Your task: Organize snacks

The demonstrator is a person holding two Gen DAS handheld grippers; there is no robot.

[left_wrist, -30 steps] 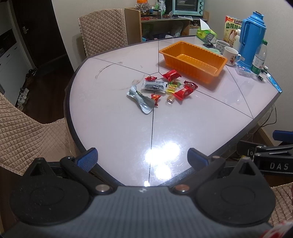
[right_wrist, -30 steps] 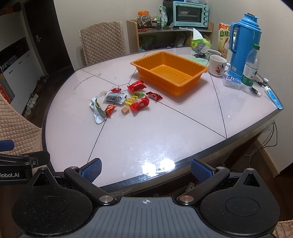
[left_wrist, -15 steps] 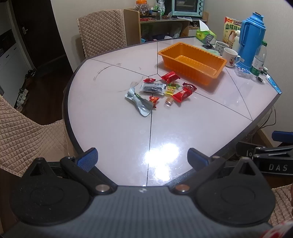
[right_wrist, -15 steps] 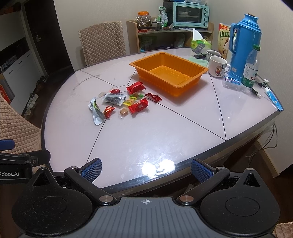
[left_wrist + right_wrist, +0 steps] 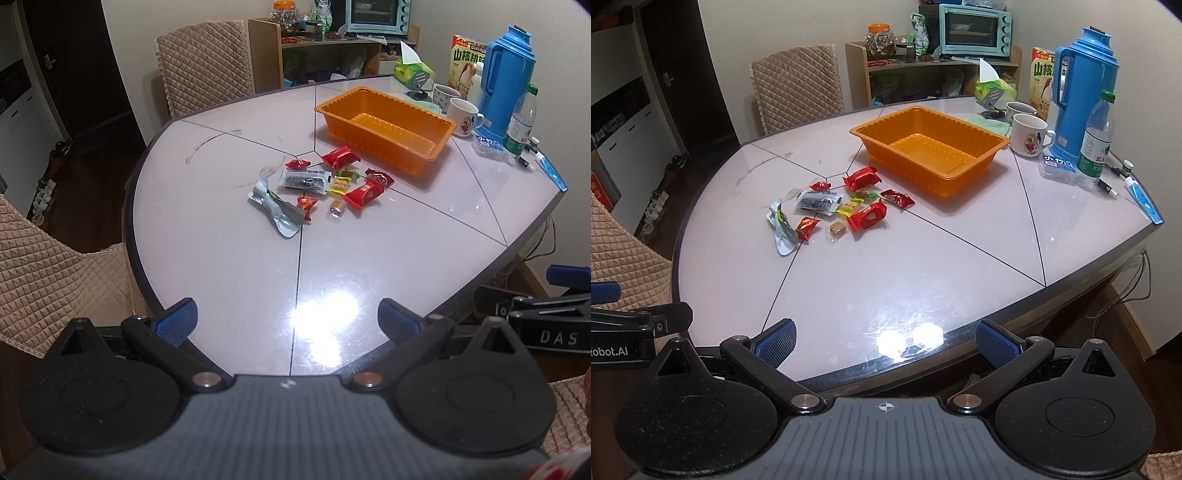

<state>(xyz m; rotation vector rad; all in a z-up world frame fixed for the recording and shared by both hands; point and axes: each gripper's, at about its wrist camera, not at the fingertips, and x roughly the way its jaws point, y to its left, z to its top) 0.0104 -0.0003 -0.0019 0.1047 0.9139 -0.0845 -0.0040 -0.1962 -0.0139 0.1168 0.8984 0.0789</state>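
Note:
Several small wrapped snacks lie in a loose pile mid-table: a red packet [image 5: 364, 193] [image 5: 867, 216], a second red packet [image 5: 340, 157] [image 5: 861, 178], a black-and-white packet [image 5: 304, 180] [image 5: 817, 202], a silver wrapper [image 5: 276, 210] [image 5: 782, 229] and small candies. An empty orange tray [image 5: 428, 147] [image 5: 960, 177] stands just behind them. My left gripper [image 5: 287, 322] is open and empty over the table's near edge. My right gripper [image 5: 885, 342] is open and empty over the near edge too, to the right of the left one.
A blue thermos [image 5: 1078, 96], water bottle [image 5: 1095, 140], two mugs [image 5: 1030, 134], a tissue pack and small items crowd the table's far right. Quilted chairs [image 5: 205, 62] stand at the far side and at the left. A shelf with a toaster oven [image 5: 975, 27] is behind.
Both grippers have pulled back and up a little, so the snacks and tray look slightly farther away. Nothing on the table has moved.

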